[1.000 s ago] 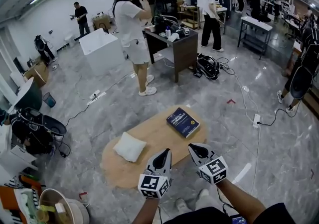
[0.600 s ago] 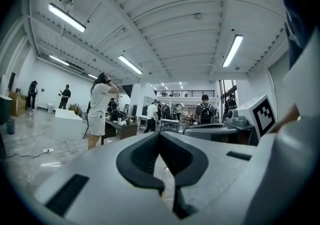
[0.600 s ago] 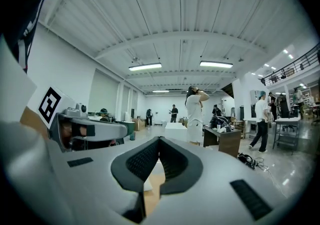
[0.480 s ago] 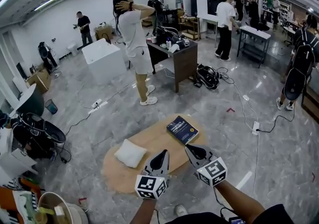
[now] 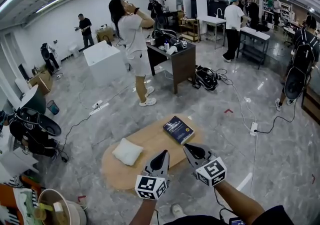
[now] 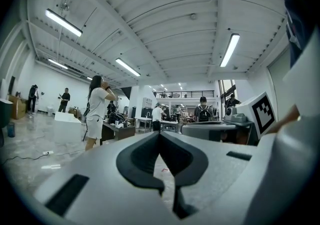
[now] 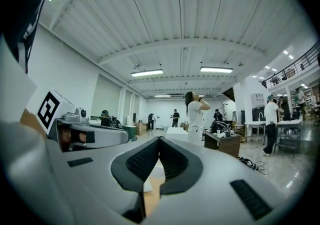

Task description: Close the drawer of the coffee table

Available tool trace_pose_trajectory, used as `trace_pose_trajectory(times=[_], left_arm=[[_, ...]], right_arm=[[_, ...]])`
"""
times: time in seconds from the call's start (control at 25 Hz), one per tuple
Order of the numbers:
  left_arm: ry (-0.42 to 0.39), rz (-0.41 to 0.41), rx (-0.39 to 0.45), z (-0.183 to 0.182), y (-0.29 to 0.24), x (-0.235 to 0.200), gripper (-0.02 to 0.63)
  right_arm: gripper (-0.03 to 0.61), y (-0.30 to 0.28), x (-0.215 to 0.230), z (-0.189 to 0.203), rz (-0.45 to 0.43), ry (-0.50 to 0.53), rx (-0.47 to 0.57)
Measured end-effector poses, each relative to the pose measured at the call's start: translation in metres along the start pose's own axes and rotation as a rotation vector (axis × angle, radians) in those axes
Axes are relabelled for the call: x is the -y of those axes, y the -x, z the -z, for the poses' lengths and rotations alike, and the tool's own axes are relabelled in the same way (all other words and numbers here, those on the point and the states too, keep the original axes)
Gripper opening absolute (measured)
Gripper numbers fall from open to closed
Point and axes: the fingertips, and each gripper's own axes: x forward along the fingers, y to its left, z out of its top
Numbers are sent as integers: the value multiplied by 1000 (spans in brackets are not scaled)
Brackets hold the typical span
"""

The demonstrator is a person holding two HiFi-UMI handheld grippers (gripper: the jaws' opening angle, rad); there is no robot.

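White square pillow (image 5: 127,151) lies left on the oval light-wood coffee table (image 5: 150,141). Left gripper (image 5: 163,155) hovers over the table's near edge, jaws pressed together, empty. Dark blue book (image 5: 178,129) lies at the table's right end. Right gripper (image 5: 189,148) is alongside, also closed on nothing. Both barely shifted over the last second, no contact. Drawer not visible; closing likely not started.

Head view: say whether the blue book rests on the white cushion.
No, the blue book lies on the coffee table, apart from the white cushion.
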Motion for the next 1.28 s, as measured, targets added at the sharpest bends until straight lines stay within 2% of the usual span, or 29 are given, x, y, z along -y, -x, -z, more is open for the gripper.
trace_pose_trajectory(times=[1.28], left_arm=[[-68, -95, 58, -29, 65, 145, 2]], right_arm=[[14, 154, -24, -34, -88, 19, 84]])
